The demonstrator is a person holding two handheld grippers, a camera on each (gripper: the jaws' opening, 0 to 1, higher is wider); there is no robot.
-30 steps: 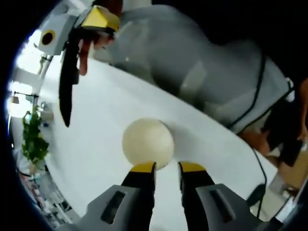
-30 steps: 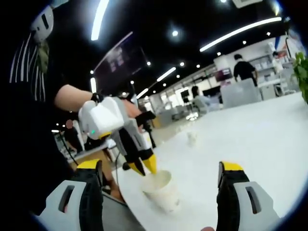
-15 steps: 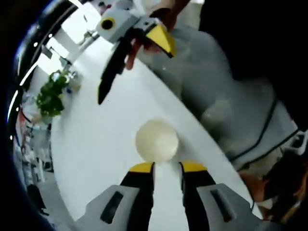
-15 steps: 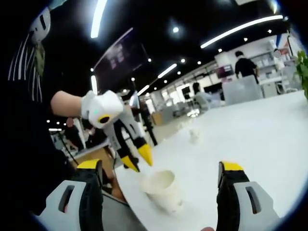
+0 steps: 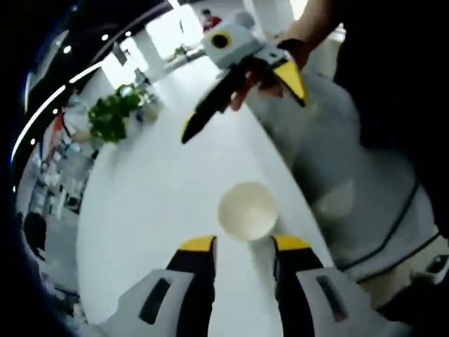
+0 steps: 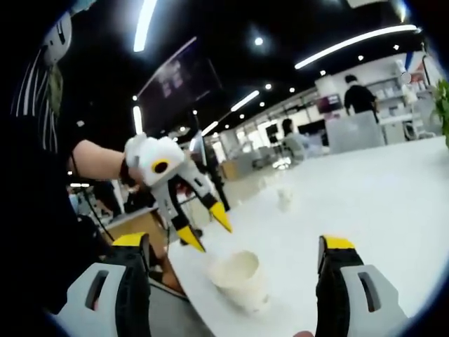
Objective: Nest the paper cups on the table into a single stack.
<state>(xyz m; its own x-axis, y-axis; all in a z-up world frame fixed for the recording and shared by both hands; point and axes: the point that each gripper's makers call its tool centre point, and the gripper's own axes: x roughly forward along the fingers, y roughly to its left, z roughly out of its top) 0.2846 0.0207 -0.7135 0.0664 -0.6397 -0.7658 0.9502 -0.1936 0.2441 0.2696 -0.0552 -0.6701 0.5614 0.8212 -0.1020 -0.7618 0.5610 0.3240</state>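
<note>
Left gripper view first: my left gripper [image 5: 242, 246] has lifted away from the near paper cup [image 5: 247, 210] over the last second; its yellow-tipped jaws were almost shut at the rim and now stand parted with nothing between them; the cup sits upright and free on the white table [image 5: 154, 210], close to the edge nearest me, mouth open toward the camera. Further along that view my right gripper [image 5: 238, 98] comes in from above, jaws spread wide and empty; beyond it a green plant [image 5: 112, 116] stands at the table's far end.

Right gripper view next: the left gripper [image 6: 200, 228] hangs just above the near cup [image 6: 238, 277], clear of it, where half a second ago its tips were almost at the rim; I read that as a release, so this cup looks set down as the base of the stack. My right gripper [image 6: 231, 246] has its 2 jaws wide apart at the bottom of the frame, gripping nothing. To the right and well away across the table stands a far paper cup [image 6: 284, 200], small and hazy; I cannot tell whether it is 1 cup or several nested.

So at least 2 cup positions are left unjoined; my guess is that the next job is to fetch the far one and drop it into the near one.
</note>
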